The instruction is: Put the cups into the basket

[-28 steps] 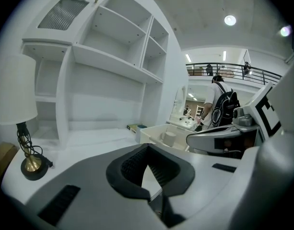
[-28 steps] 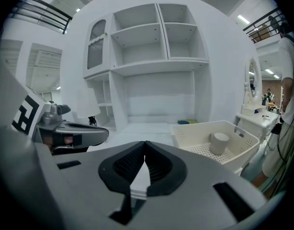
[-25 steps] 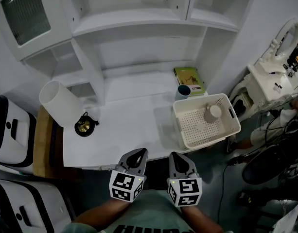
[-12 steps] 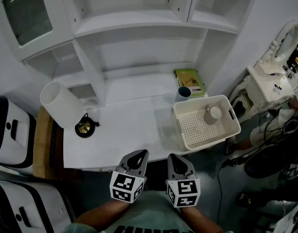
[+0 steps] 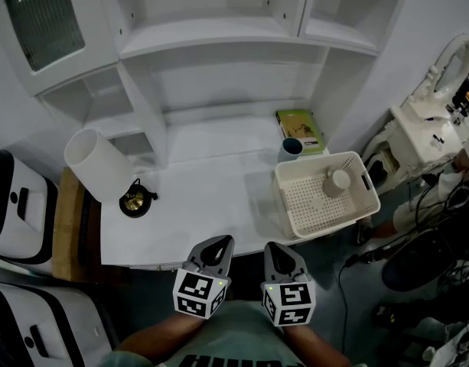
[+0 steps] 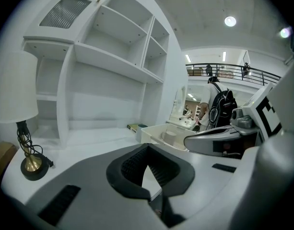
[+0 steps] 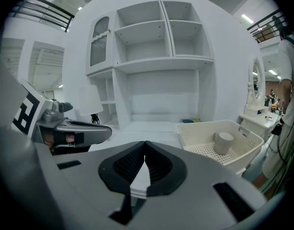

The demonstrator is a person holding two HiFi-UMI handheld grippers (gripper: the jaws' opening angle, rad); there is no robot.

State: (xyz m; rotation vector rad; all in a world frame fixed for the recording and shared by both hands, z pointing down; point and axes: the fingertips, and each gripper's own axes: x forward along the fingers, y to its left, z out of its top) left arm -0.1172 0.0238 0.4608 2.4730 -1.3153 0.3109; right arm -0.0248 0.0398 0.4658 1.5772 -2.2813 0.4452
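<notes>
**Item: cup-to-basket transfer, standing roughly half done, one cup in and one out.**
A pale cup (image 5: 335, 180) is sitting inside the basket (image 5: 283, 199) at the counter's (image 5: 203, 189) right end. A dark cup (image 5: 290, 147) is waiting on the counter just behind the basket's far wall, beside a green book (image 5: 301, 127), and is not yet moved. The dark cup is standing upright with its mouth facing up and its long axis vertical. The pale cup is also standing on end, though which end is facing up is not showing clearly. The left tongs (image 5: 219, 240) and right tongs (image 5: 276, 245) are hovering at the near counter edge, well apart from both cups. Both are pointing toward the shelves, jaws pressed together and gripping nothing.
</notes>
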